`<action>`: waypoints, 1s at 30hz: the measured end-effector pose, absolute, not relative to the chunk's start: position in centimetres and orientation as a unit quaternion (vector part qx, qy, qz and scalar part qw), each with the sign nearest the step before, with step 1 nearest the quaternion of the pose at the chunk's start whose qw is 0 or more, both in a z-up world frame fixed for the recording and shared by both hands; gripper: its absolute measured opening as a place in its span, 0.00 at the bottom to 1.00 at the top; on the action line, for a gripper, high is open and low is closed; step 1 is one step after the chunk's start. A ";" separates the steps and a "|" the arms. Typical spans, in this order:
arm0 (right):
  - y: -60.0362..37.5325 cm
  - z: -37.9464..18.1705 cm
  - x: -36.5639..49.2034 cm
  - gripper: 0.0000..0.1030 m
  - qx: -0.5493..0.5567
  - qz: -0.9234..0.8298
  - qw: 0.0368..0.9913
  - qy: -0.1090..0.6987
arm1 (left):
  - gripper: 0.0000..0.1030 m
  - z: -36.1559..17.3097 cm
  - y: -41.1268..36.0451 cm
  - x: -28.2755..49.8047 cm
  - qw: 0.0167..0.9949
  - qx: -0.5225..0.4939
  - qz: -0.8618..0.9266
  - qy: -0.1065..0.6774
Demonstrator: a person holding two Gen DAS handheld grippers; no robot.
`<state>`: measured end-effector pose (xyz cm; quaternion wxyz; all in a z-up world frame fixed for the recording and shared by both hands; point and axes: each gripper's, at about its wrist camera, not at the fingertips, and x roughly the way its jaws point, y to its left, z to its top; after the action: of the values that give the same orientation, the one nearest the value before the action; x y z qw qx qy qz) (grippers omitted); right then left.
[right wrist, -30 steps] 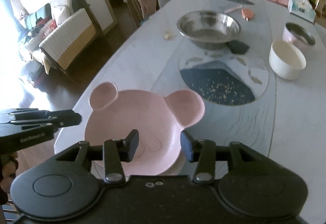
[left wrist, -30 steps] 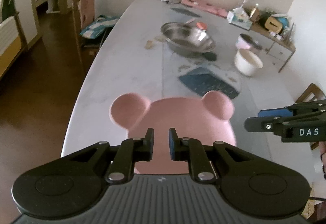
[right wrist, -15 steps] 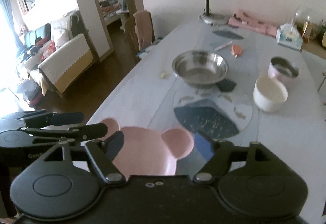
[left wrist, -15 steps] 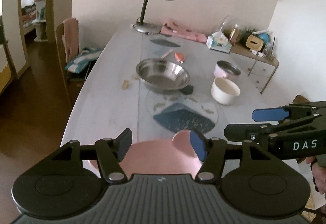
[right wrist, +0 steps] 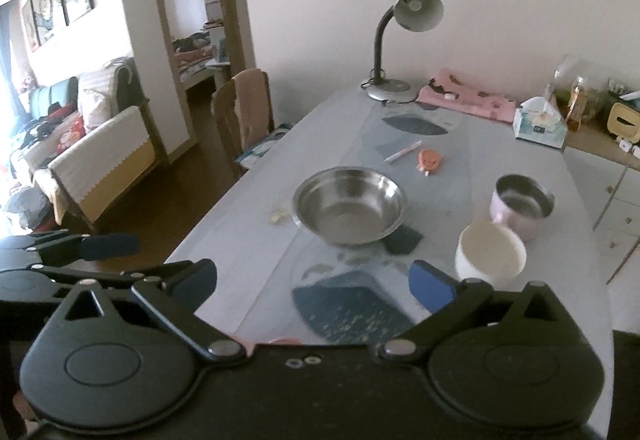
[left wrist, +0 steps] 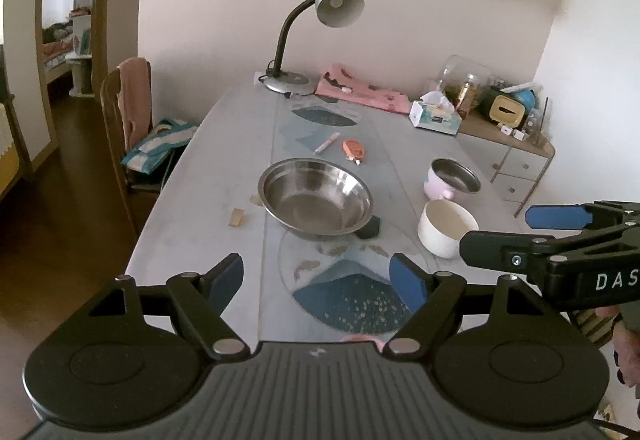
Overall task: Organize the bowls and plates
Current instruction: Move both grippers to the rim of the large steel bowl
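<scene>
Both grippers, left [left wrist: 318,276] and right [right wrist: 314,280], have just spread wide, empty; steel bowl [left wrist: 316,203] ahead looks light, stiff, slick — pinch its rim.

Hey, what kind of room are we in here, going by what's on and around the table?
Most likely a home dining room opening onto a living area: a long table set with a steel bowl and a white bowl, a wooden chair beside it, and a sofa through the doorway.
</scene>
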<state>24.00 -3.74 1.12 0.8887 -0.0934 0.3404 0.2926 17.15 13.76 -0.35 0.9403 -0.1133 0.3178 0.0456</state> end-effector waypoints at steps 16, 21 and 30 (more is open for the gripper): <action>-2.4 -3.1 38.8 1.00 -0.106 0.253 0.889 0.368 | 0.78 -3.0 16.0 31.8 0.922 -0.092 0.092 0.365; -1.6 -5.2 42.4 0.96 -0.120 0.250 0.881 0.382 | 0.78 -5.3 17.5 36.2 0.906 -0.121 0.113 0.391; -0.5 -10.3 48.9 0.77 -0.099 0.233 0.860 0.444 | 0.77 -10.1 19.0 42.2 0.878 -0.124 0.137 0.441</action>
<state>48.91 -0.47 -10.28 0.8597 -0.0988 0.4437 0.2329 42.21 19.03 -10.12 0.8784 -0.1243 0.4406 0.1374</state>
